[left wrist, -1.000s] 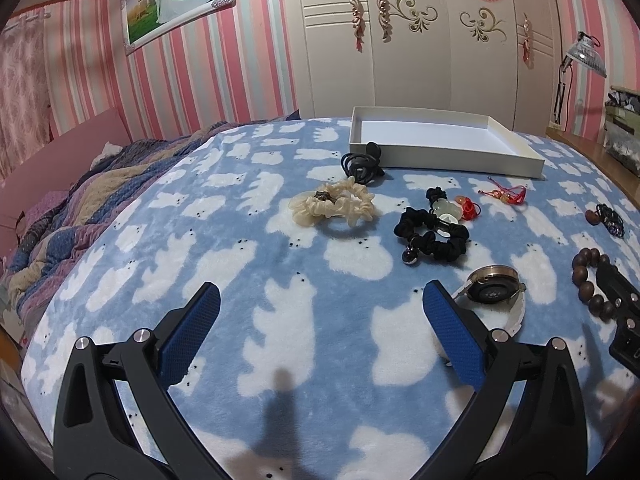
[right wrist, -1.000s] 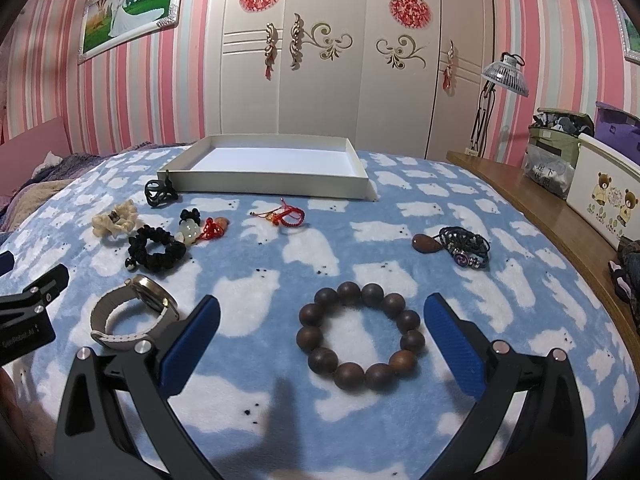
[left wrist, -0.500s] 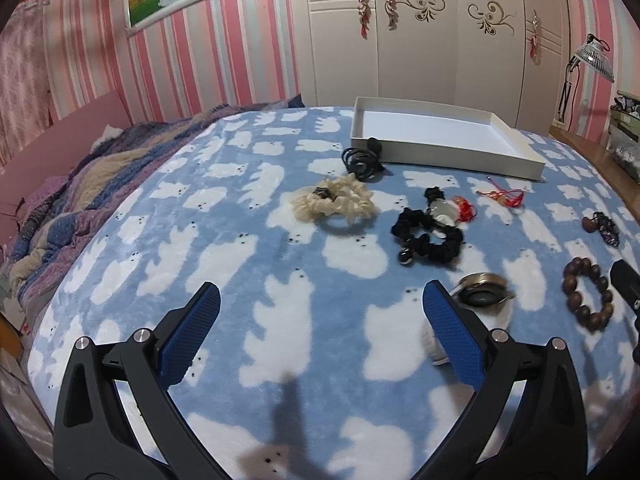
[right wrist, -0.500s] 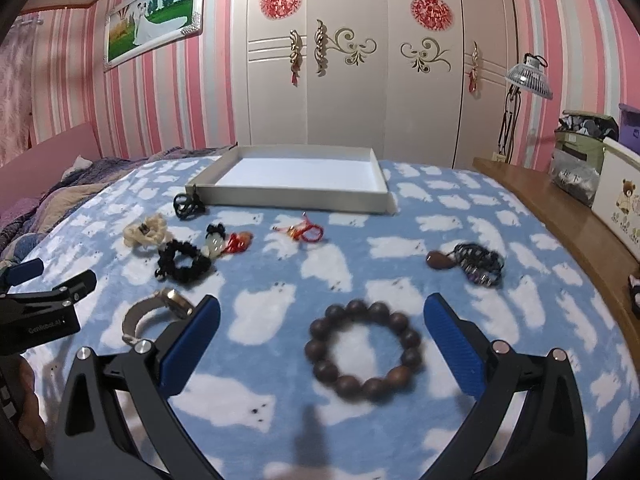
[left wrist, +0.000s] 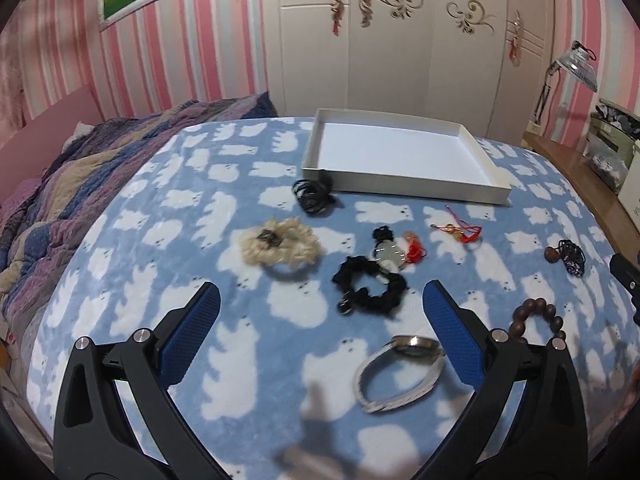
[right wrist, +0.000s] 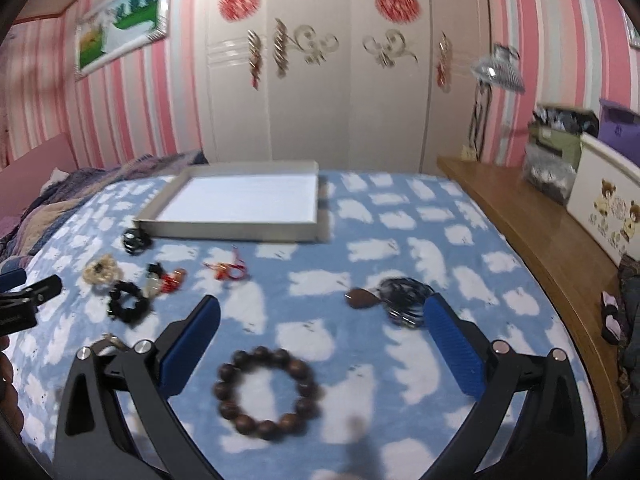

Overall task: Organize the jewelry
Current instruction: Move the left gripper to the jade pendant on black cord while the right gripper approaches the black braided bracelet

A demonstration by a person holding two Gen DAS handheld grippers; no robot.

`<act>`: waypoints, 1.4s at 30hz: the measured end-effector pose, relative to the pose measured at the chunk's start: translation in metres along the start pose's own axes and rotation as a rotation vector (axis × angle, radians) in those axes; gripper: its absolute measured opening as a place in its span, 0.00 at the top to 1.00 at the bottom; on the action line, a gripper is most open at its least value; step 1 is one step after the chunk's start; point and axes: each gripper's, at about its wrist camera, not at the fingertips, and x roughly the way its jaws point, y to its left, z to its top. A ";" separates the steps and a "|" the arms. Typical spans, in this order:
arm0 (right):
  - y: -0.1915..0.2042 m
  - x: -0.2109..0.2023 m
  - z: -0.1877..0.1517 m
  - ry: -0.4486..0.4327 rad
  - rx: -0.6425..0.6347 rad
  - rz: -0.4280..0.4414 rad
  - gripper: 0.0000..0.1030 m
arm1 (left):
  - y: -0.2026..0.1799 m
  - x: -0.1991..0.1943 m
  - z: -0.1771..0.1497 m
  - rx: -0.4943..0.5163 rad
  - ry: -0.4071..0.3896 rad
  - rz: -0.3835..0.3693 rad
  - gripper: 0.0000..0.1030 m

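Note:
An empty white tray lies at the far side of the blue bear-print blanket. In front of it lie a black cord bundle, a cream scrunchie, a black scrunchie, a jade and red charm, a red string charm, a dark pendant necklace, a white-strap watch and a wooden bead bracelet. My left gripper is open and empty above the black scrunchie and watch. My right gripper is open and empty above the bead bracelet.
A striped quilt covers the bed's left side. A wooden ledge runs along the right with boxes and a lamp. A white wardrobe stands behind the bed.
Both grippers have risen and pulled back from the blanket, so the jewelry looks smaller and farther. Both stay open and empty. Nothing on the blanket has moved.

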 end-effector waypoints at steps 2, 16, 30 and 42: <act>-0.014 0.013 0.001 0.060 0.024 -0.015 0.01 | -0.005 0.007 0.005 0.016 0.007 0.003 0.03; -0.044 0.086 0.011 0.266 -0.083 -0.107 0.01 | -0.015 0.076 0.035 0.079 0.138 0.005 0.03; -0.036 0.111 0.024 0.294 -0.185 -0.122 0.23 | -0.034 0.128 0.047 0.131 0.242 -0.037 0.15; -0.034 0.121 0.021 0.371 -0.192 -0.055 0.51 | -0.041 0.159 0.054 0.119 0.314 -0.069 0.29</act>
